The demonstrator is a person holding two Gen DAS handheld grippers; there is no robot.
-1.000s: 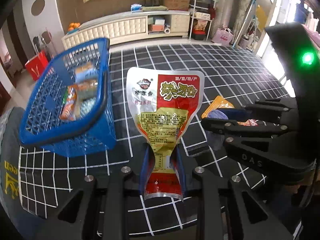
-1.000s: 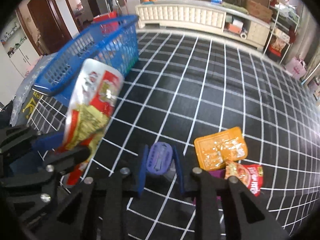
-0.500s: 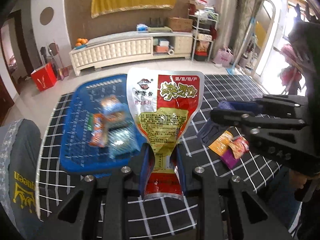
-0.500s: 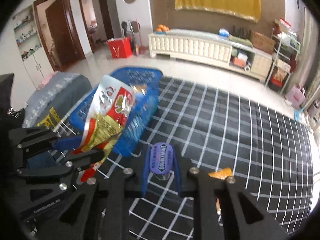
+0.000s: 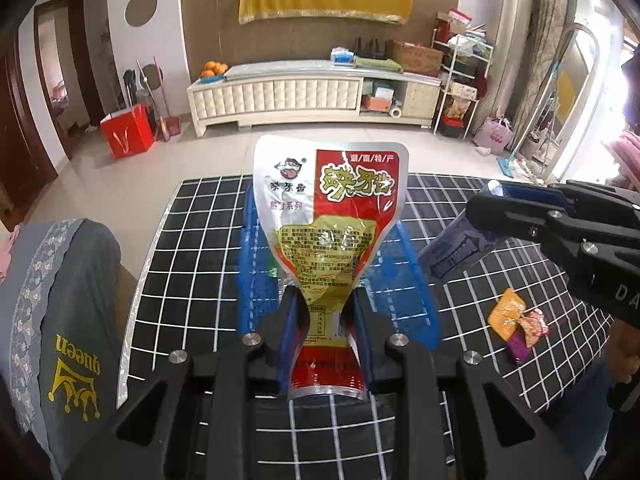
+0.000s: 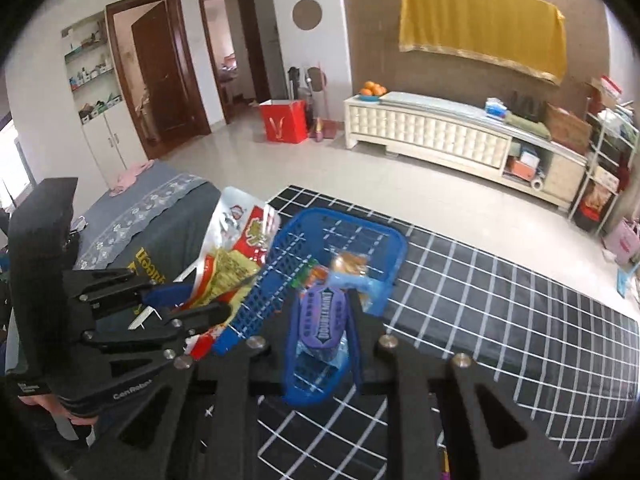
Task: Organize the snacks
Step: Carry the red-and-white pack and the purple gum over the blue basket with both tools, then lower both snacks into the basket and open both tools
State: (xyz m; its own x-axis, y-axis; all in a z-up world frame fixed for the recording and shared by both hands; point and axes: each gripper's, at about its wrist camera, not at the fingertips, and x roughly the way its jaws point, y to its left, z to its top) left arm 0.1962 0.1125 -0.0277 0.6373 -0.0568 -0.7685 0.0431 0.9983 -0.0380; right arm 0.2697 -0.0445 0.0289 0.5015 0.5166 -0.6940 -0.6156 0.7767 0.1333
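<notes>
So both tongs are loaded at once here. The left tongs [image 5: 326,312] are clamped on the narrow bottom end of a red and silver snack pouch [image 5: 330,216], which stands upright out of the jaws. Gripping it low like that leaves the wide printed top free, so my guess is it can just be let go and drop flat. The right tongs [image 6: 324,320] are pinched on a small purple packet [image 6: 322,322], held by its sides with the label facing the camera.

Both are up above the blue basket [image 6: 384,240], which sits on the black grid-pattern worktop [image 6: 500,320]. Makes sense if the plan is to drop both snacks in, since a few wrapped snacks are already lying in there. The purple one looks pretty much over the basket opening. The pouch is harder to call: from the right view it seems to hang at or just outside the near-left rim.

Stuff I can't make out: in the left view the pouch blocks nearly the whole basket, only the blue side walls poke out. The basket contents are blurry, so no idea what they are. A small pile of leftover snacks [image 5: 518,328] still sits on the worktop off to the right, orange, red and purple wrappers overlapping, count unclear.
</notes>
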